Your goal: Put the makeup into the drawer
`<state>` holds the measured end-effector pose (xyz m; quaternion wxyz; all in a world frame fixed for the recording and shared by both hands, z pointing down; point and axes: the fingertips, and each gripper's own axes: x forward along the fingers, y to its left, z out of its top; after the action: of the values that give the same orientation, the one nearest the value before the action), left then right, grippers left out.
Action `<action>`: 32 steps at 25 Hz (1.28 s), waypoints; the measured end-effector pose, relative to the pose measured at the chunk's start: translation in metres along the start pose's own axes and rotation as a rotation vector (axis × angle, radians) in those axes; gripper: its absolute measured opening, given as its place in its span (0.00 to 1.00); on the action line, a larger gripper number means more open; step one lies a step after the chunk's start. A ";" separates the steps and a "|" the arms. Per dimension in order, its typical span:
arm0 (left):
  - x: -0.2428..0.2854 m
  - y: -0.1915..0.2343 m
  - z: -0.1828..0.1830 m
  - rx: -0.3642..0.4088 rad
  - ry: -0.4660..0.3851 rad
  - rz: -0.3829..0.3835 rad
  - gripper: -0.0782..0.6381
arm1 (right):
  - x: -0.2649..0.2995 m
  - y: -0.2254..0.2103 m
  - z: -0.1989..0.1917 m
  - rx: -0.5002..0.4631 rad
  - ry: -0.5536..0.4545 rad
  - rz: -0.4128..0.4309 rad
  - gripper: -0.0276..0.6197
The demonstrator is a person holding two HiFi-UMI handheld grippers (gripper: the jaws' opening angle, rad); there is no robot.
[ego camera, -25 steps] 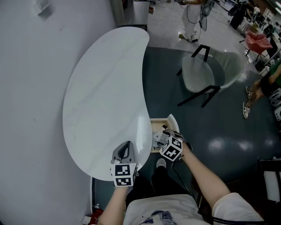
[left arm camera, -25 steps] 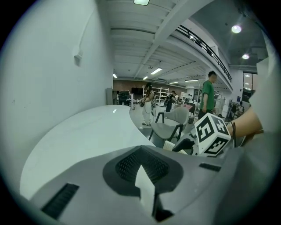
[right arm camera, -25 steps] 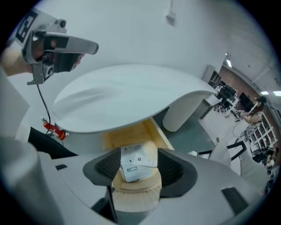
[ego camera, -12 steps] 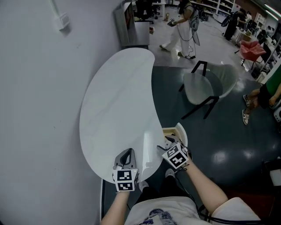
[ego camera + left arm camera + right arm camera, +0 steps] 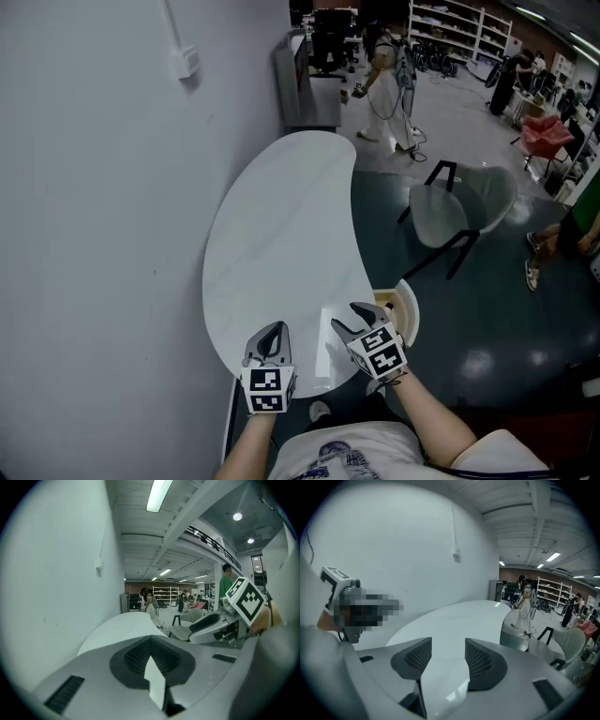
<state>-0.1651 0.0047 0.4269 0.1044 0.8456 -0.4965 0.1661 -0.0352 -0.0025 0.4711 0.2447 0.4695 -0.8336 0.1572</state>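
Head view: left tool [image 5: 272, 333] shut, empty, over the white worktop [image 5: 281, 216]; right tool [image 5: 359, 317] open, empty (jaws have just been closing slightly).

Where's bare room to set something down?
The white tabletop is bare from the wall to its curved right edge. Only the near end is crowded: the left hand-held gripper and right hand-held gripper hover beside the open drawer.

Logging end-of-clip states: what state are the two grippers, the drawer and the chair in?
left gripper: shut, nothing between the jaws.
right gripper: open and empty; its jaws have just been closing a little.
drawer: pulled open.
chair: upright, unoccupied.
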 end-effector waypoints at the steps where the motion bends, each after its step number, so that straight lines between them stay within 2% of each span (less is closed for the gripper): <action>1: -0.004 0.005 0.003 -0.002 -0.006 0.004 0.17 | -0.002 0.005 0.008 -0.003 -0.016 -0.004 0.41; 7: -0.025 0.020 0.016 0.001 -0.037 0.009 0.17 | -0.024 0.022 0.039 0.006 -0.094 -0.046 0.31; 13: -0.034 0.025 0.029 0.003 -0.067 -0.007 0.17 | -0.041 0.026 0.060 0.030 -0.167 -0.114 0.15; 16: -0.035 0.020 0.032 0.005 -0.074 -0.019 0.17 | -0.049 0.026 0.064 0.039 -0.193 -0.139 0.10; 32: -0.042 -0.005 0.052 0.033 -0.115 -0.037 0.17 | -0.079 0.025 0.073 0.054 -0.276 -0.163 0.07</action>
<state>-0.1704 0.0233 0.3624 0.0649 0.8645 -0.4830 0.1234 -0.0415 0.0302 0.3657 0.1272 0.5591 -0.8140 0.0931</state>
